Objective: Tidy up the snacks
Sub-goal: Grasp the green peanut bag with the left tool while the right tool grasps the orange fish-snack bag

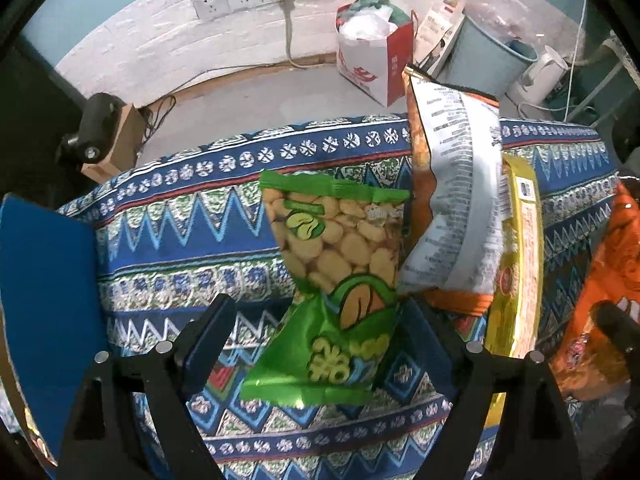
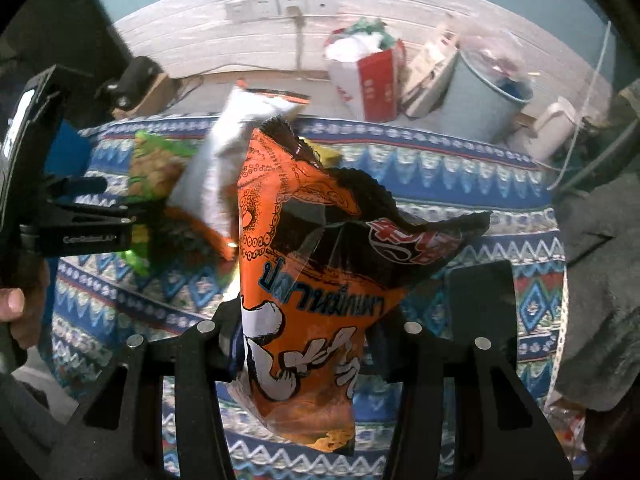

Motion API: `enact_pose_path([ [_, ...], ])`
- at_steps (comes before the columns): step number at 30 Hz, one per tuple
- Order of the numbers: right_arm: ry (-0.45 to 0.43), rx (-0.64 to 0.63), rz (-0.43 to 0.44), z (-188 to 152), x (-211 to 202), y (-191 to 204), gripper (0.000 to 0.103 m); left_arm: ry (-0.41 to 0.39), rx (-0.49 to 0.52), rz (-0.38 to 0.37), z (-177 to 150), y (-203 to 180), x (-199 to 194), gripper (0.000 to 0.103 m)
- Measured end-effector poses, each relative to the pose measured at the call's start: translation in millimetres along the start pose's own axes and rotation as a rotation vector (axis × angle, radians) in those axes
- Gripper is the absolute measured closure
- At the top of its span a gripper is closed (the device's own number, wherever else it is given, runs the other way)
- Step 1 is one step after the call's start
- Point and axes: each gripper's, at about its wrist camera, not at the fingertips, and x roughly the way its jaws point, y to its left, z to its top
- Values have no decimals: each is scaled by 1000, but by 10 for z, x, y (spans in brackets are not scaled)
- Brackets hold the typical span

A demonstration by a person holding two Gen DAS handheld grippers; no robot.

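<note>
Nearest me, my right gripper [image 2: 304,344] clamps its black fingers on a glossy orange and black snack bag [image 2: 320,264], crinkled, with a cartoon figure and blue script on its front; the bag stands up out of the jaws, clear of the table. My left gripper [image 1: 316,328] has its jaws spread wide, with a green peanut bag [image 1: 336,280] between the blue-padded fingers [image 1: 208,340]; its clear window shows pale nuts. Whether either pad touches the bag I cannot tell. Just beyond it, a white-backed bag [image 1: 452,184] with orange edges and fine print stands above a flat yellow packet [image 1: 516,264]. All sit over a woven-look tablecloth [image 1: 180,216] in blue zigzag bands. Farther off, a red and white paper bag [image 1: 372,60] stands against the whitewashed brick wall.
</note>
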Motion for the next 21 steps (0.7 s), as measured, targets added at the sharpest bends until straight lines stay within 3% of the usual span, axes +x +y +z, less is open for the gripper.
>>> enact_pose_path([
  [5,14,31,2,21,61,-154,56,-9,19,14,13,-18,107,17],
  [11,28,22,-7,47,149,-144,56,14,25,-8,-73,43,192,67],
  [21,6,-27,-17,78,60,72,56,-52,62,21,-248,80,-140,70],
])
